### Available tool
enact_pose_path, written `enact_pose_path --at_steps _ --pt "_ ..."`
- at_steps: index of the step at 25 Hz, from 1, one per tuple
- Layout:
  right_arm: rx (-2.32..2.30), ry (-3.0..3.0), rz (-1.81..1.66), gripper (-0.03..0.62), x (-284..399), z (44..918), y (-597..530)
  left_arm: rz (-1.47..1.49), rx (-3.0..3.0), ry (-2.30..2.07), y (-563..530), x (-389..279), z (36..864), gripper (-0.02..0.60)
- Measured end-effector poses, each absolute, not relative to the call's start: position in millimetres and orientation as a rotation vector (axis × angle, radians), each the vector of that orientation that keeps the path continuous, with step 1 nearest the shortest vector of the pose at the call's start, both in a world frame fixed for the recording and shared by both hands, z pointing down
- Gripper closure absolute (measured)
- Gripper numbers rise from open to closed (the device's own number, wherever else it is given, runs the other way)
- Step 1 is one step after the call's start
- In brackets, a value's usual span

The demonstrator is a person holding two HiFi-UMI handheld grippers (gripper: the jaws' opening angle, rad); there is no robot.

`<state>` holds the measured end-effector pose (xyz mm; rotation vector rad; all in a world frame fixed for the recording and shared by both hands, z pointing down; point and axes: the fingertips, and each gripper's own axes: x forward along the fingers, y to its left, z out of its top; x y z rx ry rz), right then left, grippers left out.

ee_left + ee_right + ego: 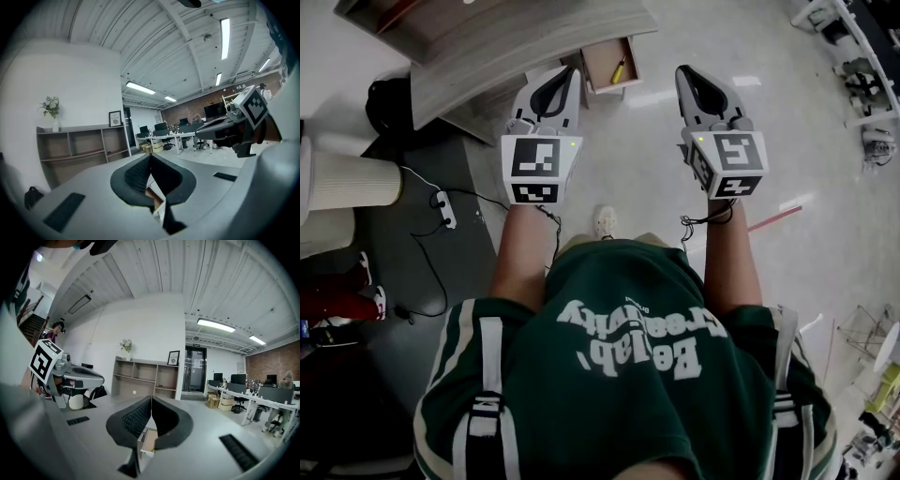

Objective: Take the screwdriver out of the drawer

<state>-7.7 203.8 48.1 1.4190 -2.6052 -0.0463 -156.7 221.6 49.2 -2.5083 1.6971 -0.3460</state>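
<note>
Broadly, floor (656, 150): pale and bare between the person and the drawer. A power strip (445, 208) with its cable lies off to the left, and a trip could be caused if the approach is taken wide on that side.
Shelf unit (487, 42): its edge hangs just beside the drawer's left side. It could be struck by whichever tool is brought in from the left.
Drawer (600, 58): pulled open, ahead of both tools and apart from them. It is narrow, so a wall could be knocked and the drawer pushed shut.
Left gripper (574, 71): jaws are pressed together with nothing between them. If it is lowered unopened, the tool would only be shoved aside.
Right gripper (682, 73): jaws are likewise pressed together and empty, and the same risk is judged to apply.
Screwdriver (620, 68): yellow-handled, lying slantwise inside the drawer near its right wall. Being thin, it could be rolled or let slip from the pads, and one jaw could be blocked by that wall.
</note>
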Motion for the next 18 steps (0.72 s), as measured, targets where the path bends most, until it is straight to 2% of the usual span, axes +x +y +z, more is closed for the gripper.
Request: enact_pose_path --at_steps 18 --pt "1.463 -2.563 -0.023 0.56 -34 80 148 -0.386 -2.596 1.65 151 -180 88 0.564"
